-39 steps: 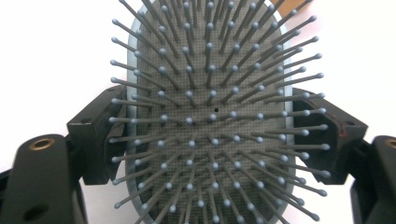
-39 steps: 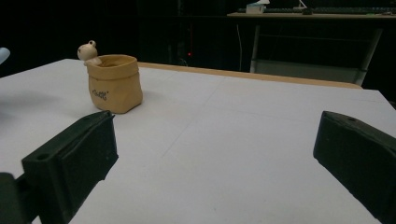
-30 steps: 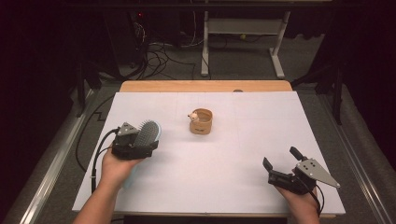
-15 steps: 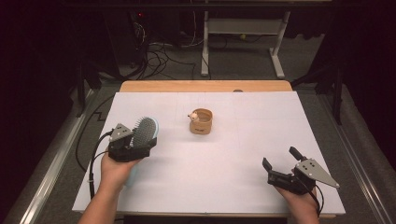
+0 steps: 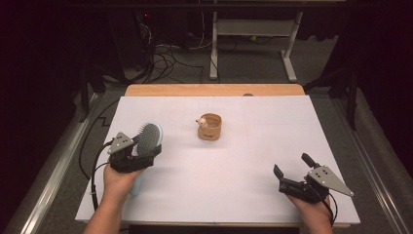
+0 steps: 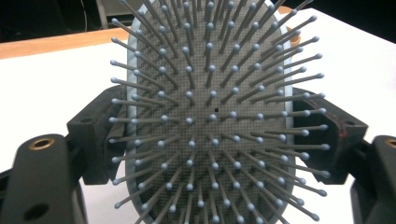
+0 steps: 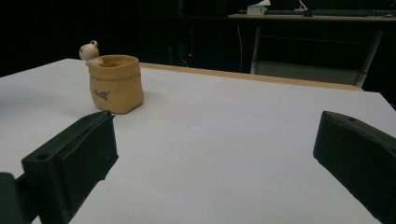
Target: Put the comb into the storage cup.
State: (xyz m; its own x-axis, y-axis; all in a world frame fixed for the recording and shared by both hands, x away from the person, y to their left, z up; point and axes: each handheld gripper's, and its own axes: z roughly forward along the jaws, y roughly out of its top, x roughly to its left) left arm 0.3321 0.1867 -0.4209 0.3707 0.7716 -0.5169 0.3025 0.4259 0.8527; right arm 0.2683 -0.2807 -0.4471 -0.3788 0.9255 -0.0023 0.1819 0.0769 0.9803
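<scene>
Two grippers are working over the white bench point(image 5: 234, 165). At the near left, the left gripper point(image 5: 139, 155) is pinching a pale blue hairbrush point(image 5: 146, 139) across its head, the fingers point(image 6: 95, 135) pressing on either edge while the bristles are facing up toward the camera in the left gripper view; the handle is trailing back under the hand. Judging by the layout, the brush is likely being carried toward the pot, so keeping the head level and the pinch firm on the rim, not the bristles, should be stopping it from swivelling. Farther in, near the middle of the bench, a small tan pot point(image 5: 210, 127) shaped like a sack is standing upright with a little pale figure point(image 5: 200, 120) perching at its left rim; whether anything is lying inside is hard to tell. At the near right, the right gripper point(image 5: 294, 171) is resting low with its fingers point(image 7: 74, 158) spread wide and gripping nothing, well apart from the pot.
</scene>
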